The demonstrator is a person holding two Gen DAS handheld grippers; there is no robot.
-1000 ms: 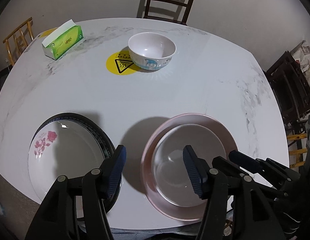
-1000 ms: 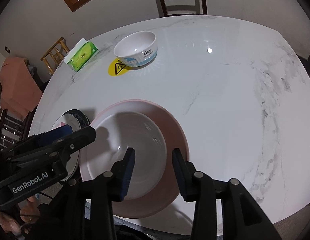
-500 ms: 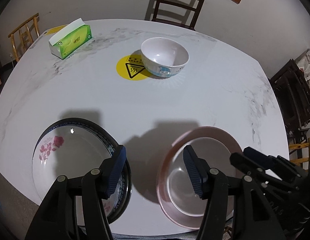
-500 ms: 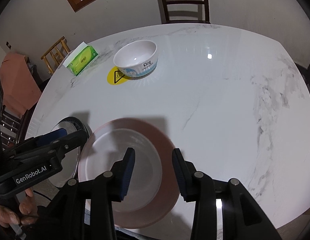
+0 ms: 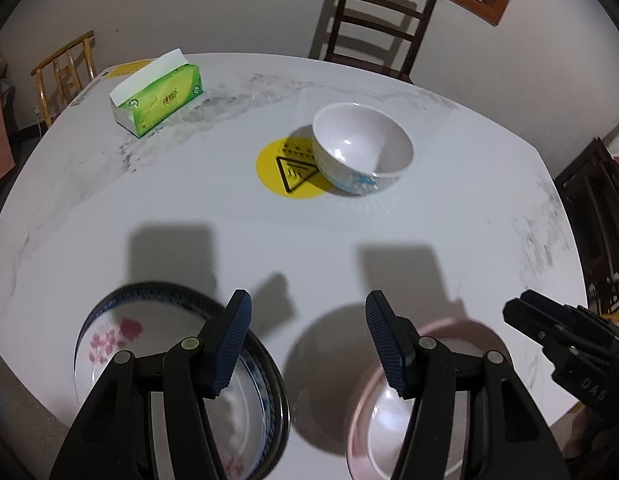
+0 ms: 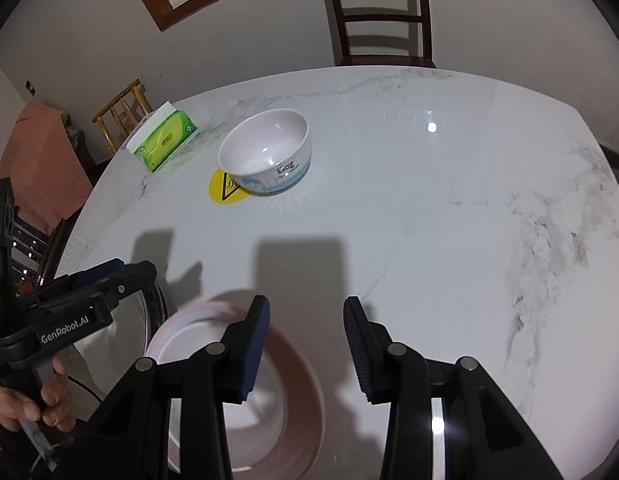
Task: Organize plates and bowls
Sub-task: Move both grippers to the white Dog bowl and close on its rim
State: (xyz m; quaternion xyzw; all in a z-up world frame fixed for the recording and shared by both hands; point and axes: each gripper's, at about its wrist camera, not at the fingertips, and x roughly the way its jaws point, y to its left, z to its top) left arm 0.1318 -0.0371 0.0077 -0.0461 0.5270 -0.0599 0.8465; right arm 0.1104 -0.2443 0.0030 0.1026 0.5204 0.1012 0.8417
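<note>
A white bowl (image 5: 363,147) with blue print stands at the table's middle, partly on a yellow warning sticker (image 5: 287,168); it also shows in the right wrist view (image 6: 265,152). A pink plate (image 6: 297,392) with a white dish in it lies at the near edge, also seen in the left wrist view (image 5: 361,432). A rose-patterned plate (image 5: 121,344) lies on a dark blue-rimmed plate to its left. My left gripper (image 5: 307,344) is open and empty, above the gap between the plates. My right gripper (image 6: 305,350) is open and empty, over the pink plate's right rim.
A green tissue box (image 5: 157,94) sits at the far left of the white marble table (image 5: 149,200). A dark wooden chair (image 5: 373,24) stands behind the table, a bamboo chair (image 5: 65,76) at the left, and dark furniture (image 5: 597,216) at the right.
Both grippers have risen and pulled back from the plates, which now sit lower in both views. The far bowl appears closer to centre. Both grippers stay open.
</note>
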